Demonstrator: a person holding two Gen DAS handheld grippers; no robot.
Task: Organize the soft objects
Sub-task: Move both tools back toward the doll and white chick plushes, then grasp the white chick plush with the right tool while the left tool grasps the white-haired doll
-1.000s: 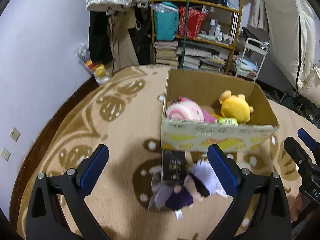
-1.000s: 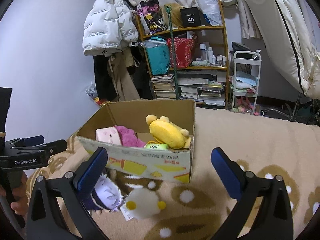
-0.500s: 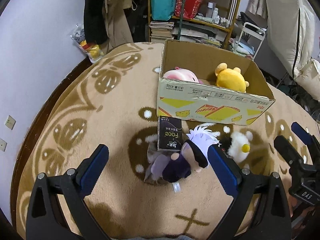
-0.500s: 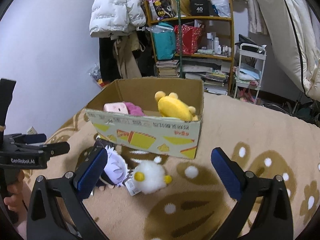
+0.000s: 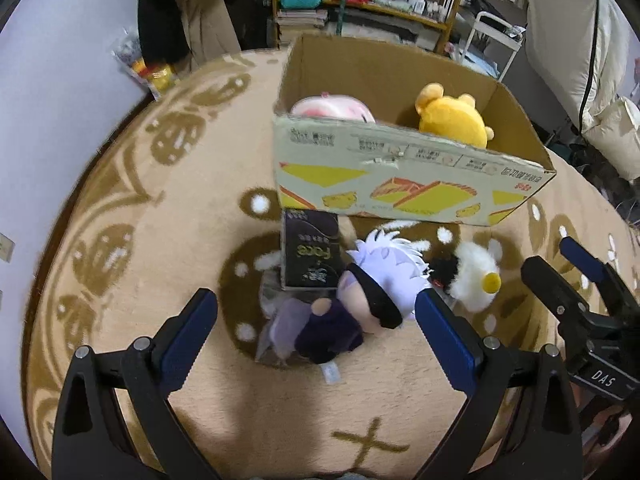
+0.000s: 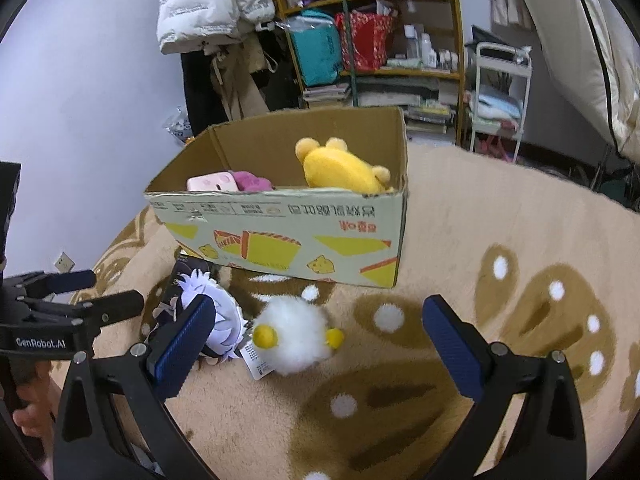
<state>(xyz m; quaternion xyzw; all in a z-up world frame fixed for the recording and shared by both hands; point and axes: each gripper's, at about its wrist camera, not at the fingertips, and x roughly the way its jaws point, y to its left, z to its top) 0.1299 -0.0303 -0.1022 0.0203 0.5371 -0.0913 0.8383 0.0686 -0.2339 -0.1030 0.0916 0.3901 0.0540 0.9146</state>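
A: Where are your soft toys?

B: The white-haired doll (image 5: 380,280) and fluffy white chick (image 6: 294,334) lie on the rug (image 6: 480,240), in front of the cardboard box (image 6: 304,232). The yellow bear (image 6: 340,168) and pink plush (image 6: 210,182) sit inside it.

A: And your tools?

B: Your left hand-held gripper (image 5: 316,328) and right hand-held gripper (image 6: 316,344) both hover spread wide, holding nothing.

Fuzzy white plush (image 6: 294,334), matt cardboard box (image 6: 288,236)

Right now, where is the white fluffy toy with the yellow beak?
The white fluffy toy lies on the carpet in front of the cardboard box, just right of the white-haired doll.
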